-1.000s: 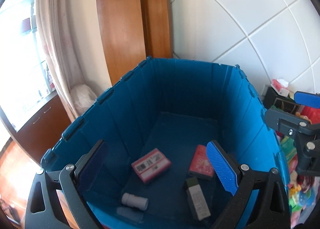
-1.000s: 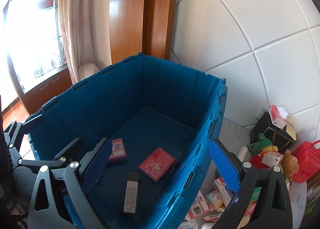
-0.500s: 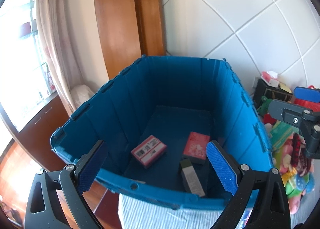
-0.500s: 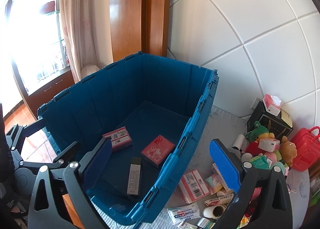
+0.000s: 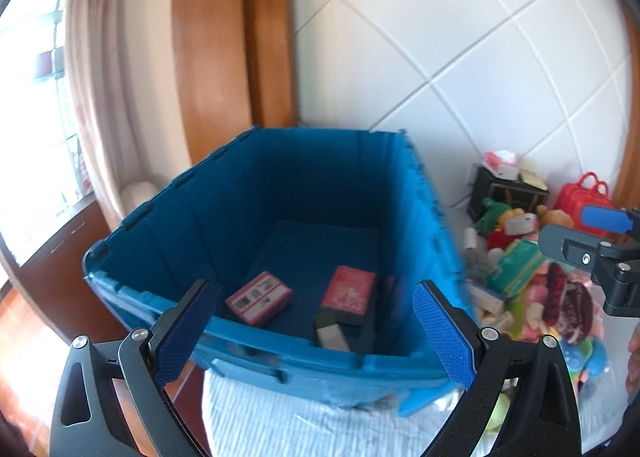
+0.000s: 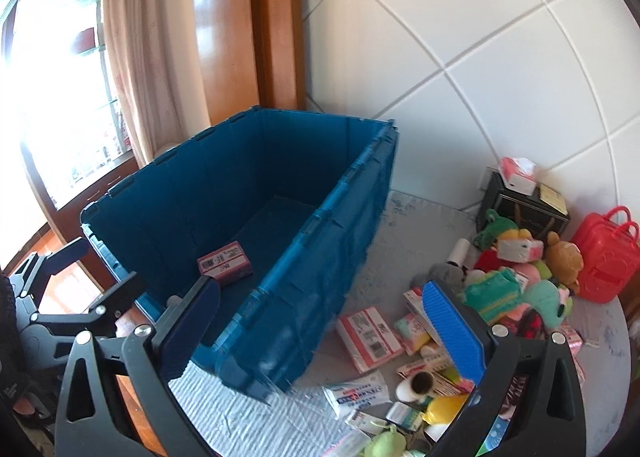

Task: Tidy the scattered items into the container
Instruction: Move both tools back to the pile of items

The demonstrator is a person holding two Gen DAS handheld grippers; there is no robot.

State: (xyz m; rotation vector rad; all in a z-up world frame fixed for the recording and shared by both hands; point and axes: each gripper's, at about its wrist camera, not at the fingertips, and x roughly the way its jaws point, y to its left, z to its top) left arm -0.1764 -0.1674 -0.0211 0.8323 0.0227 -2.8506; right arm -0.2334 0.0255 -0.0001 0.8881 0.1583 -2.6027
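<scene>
A deep blue plastic crate (image 5: pixel 168 225) (image 6: pixel 340 241) stands on the table. On its floor lie a pink barcode box (image 5: pixel 259 297) (image 6: pixel 225 265), a red packet (image 5: pixel 349 293) and a dark slim box (image 5: pixel 332 335). My left gripper (image 5: pixel 316 331) hangs open and empty over the crate's near rim. My right gripper (image 6: pixel 320 329) is open and empty above the crate's right wall. A heap of scattered items (image 6: pixel 424 373) lies right of the crate: a pink and white box (image 6: pixel 368 337), a white tube (image 6: pixel 356 393), small packets and plush toys (image 6: pixel 520 281).
A black tissue box (image 6: pixel 520 205) and a red toy case (image 6: pixel 604 257) stand by the tiled wall at the back right. A pale striped cloth (image 5: pixel 280 421) covers the table. Wooden door frame and curtain (image 6: pixel 136 69) rise behind the crate. The table edge drops off at left.
Both grippers have pulled back and up from inside the crate and swung right. The whole crate rim and the heap of items beside it are now in view.
</scene>
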